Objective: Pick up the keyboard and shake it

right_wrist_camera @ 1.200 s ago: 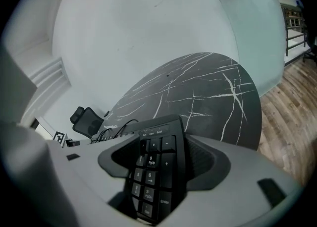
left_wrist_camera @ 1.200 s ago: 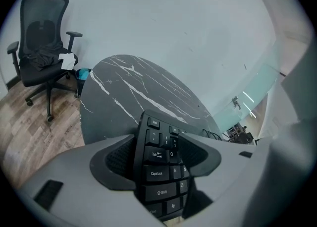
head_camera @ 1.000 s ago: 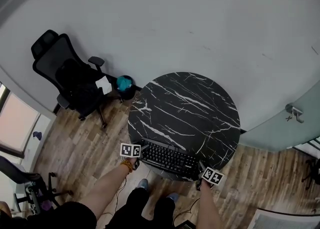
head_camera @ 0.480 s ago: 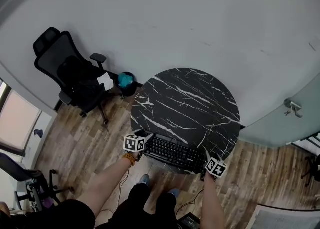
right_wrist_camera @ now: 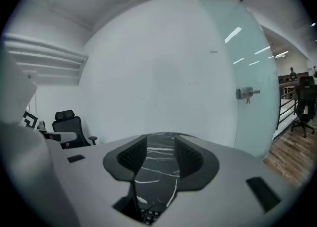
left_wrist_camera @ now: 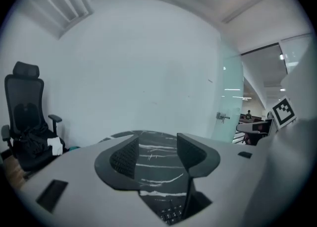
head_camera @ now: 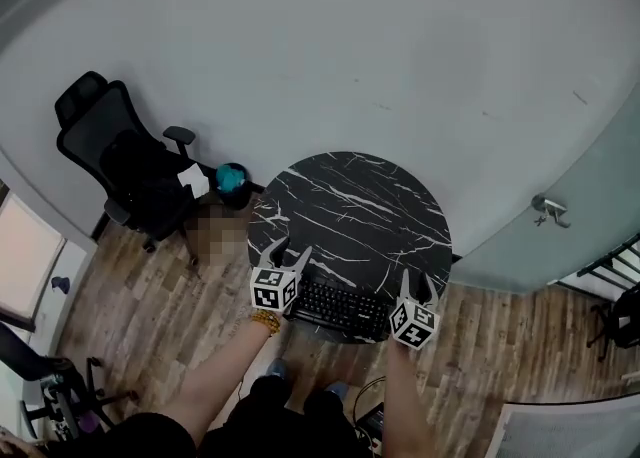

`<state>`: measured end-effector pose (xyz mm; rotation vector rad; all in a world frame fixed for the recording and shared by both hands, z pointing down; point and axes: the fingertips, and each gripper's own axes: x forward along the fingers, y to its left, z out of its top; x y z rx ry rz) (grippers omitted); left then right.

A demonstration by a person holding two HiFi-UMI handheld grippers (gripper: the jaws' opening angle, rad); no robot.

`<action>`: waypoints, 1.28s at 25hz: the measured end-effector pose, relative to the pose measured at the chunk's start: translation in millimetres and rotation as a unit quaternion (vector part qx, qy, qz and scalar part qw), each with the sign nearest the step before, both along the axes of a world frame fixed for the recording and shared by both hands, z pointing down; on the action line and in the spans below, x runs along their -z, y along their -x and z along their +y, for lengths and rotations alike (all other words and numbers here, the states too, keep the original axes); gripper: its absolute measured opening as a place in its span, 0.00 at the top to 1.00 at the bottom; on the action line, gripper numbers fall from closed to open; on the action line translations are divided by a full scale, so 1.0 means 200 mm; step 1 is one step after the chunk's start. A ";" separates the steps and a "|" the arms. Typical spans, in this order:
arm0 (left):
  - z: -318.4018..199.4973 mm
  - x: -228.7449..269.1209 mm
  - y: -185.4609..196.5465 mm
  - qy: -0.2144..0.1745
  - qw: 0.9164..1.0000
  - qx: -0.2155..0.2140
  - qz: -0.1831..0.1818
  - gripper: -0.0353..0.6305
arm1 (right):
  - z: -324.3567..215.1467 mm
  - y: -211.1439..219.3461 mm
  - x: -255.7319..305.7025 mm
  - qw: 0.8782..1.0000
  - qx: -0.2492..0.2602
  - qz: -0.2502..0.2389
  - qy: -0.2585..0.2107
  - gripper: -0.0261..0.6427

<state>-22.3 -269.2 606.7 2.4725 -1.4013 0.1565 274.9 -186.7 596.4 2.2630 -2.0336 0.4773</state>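
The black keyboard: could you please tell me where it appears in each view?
Head view: the black keyboard lower centre, at the near edge of the round black marble table.
Left gripper view: keyboard at the bottom edge, centre-right.
Right gripper view: keyboard at the bottom edge, centre-left.
Shared landmark: the table, in all three.

A round black desk [head_camera: 350, 208] with white veins stands in the middle of the frame, on a wooden floor [head_camera: 130, 311]. At the left is a black office chair [head_camera: 108, 146] with a white sheet [head_camera: 193, 182] at its seat. A teal round object [head_camera: 231, 178] is just beside it. At the right is a glass door [head_camera: 565, 241] with a metal handle [head_camera: 549, 209].
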 end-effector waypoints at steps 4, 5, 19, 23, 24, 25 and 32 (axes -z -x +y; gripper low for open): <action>0.14 0.29 -0.13 -0.104 0.994 -0.019 -0.039 0.69 | 0.11 0.18 0.27 0.997 -0.026 0.032 -0.065 0.71; 0.18 0.34 -0.15 -0.127 0.990 -0.026 -0.051 0.71 | 0.14 0.24 0.31 0.996 -0.021 0.043 -0.078 0.71; 0.61 0.39 -0.14 -0.190 0.977 -0.036 -0.087 0.85 | 0.47 0.77 0.35 0.985 0.074 0.118 -0.101 0.76; 0.71 0.35 -0.18 -0.189 0.977 -0.049 -0.085 0.88 | 0.50 0.80 0.31 0.983 0.077 0.136 -0.092 0.78; 0.72 0.34 -0.19 -0.190 0.977 -0.054 -0.084 0.89 | 0.50 0.81 0.30 0.983 0.077 0.141 -0.089 0.79; 0.74 0.34 -0.21 -0.191 0.976 -0.059 -0.084 0.90 | 0.51 0.82 0.30 0.983 0.077 0.146 -0.087 0.80; 0.76 0.32 -0.21 -0.190 0.974 -0.064 -0.100 0.93 | 0.52 0.89 0.28 0.979 0.102 0.153 -0.082 0.86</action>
